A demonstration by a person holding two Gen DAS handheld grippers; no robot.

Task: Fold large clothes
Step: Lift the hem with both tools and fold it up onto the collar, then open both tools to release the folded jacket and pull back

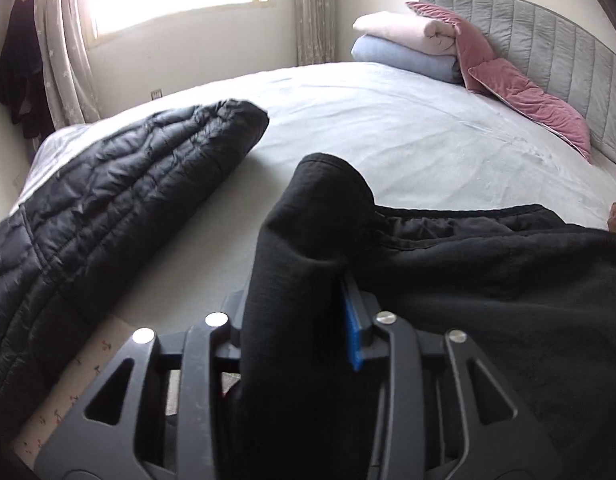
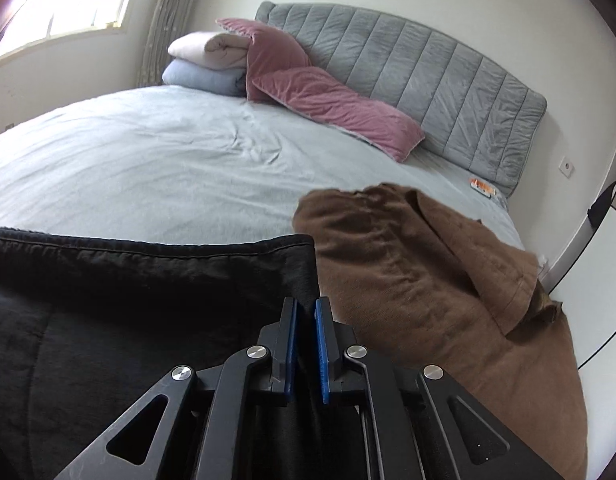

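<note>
A large black garment (image 1: 487, 272) lies across the near part of the bed. My left gripper (image 1: 300, 292) is shut on a thick fold of it, which stands up between the fingers and hides the tips. In the right wrist view the same black garment (image 2: 128, 280) spreads to the left. My right gripper (image 2: 306, 308) is shut on its right edge, with the cloth pinched between the blue pads (image 2: 321, 344).
A black quilted jacket (image 1: 108, 208) lies folded at the left on the pale grey bed sheet (image 1: 387, 128). A brown garment (image 2: 407, 264) lies at the right. Pink pillows (image 2: 327, 100), folded blankets (image 2: 204, 64) and a grey headboard (image 2: 427, 80) stand at the far end.
</note>
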